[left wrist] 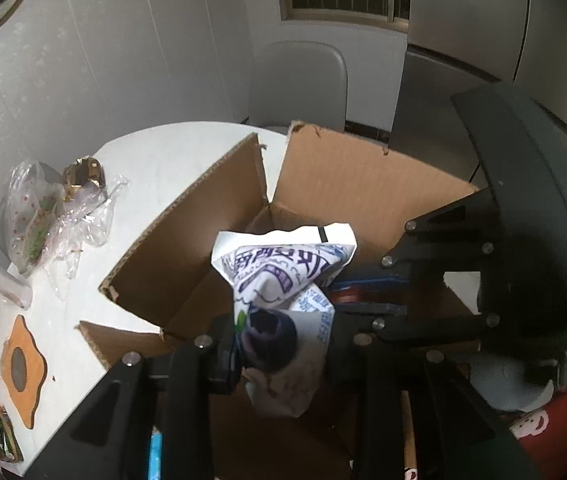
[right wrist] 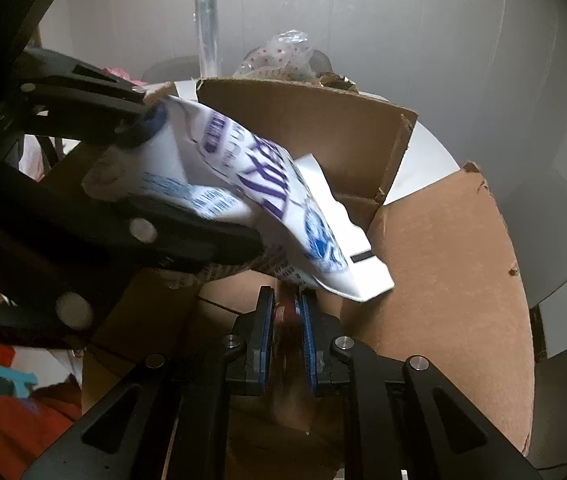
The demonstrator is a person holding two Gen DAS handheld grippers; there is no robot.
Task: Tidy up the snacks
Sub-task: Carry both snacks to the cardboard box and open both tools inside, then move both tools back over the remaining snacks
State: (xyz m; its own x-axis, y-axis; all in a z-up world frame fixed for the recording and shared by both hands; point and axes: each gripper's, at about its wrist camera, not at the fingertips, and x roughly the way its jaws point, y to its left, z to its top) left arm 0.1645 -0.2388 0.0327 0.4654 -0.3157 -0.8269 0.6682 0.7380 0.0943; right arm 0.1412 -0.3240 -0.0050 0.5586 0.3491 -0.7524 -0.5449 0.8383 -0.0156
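Left hand-held gripper [left wrist: 283, 344] is clamped on the white snack bag [left wrist: 283, 276], held over the open box [left wrist: 363, 184]. Right hand-held gripper [right wrist: 287, 320] is nearly closed on a small reddish item, unclear, at 6 o'clock. Advise lowering the bag fully inside before opening.

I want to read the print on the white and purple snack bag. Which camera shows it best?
The right wrist view: the snack bag spreads side-on over the cardboard box, held by the left tool. The left wrist view shows it crumpled, end-on, partly hidden.
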